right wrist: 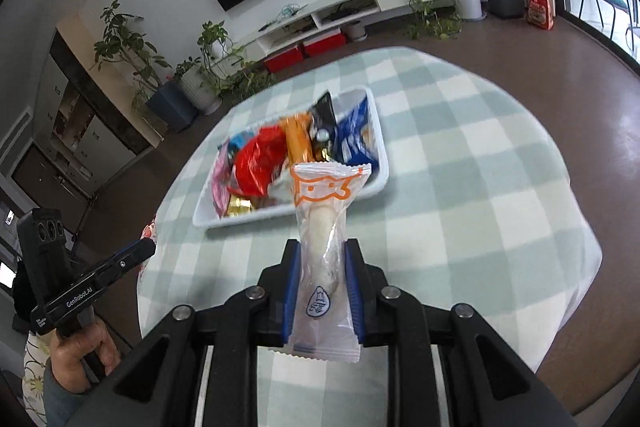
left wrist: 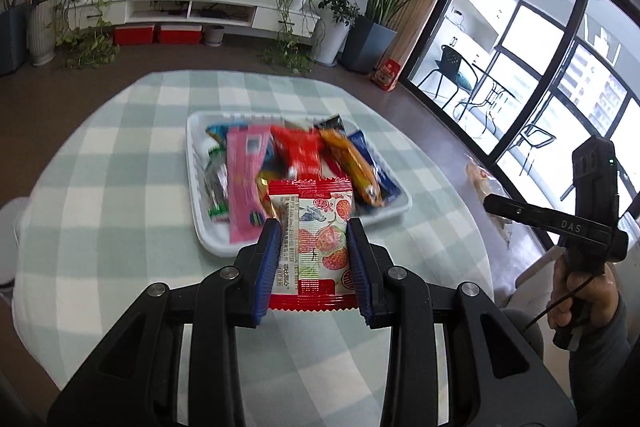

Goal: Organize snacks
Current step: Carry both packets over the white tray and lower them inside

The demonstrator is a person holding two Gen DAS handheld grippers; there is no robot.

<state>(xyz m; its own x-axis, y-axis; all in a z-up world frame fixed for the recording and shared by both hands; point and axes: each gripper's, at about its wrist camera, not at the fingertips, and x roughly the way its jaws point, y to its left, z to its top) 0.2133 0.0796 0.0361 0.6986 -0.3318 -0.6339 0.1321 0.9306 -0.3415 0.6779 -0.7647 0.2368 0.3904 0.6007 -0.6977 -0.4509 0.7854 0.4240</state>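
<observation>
Snack packets (left wrist: 311,239) (one per gripper (left wrist: 313,231))

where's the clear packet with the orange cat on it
In the right wrist view, the clear packet is clamped in the right gripper, held above the checked tablecloth just short of the white tray.
</observation>
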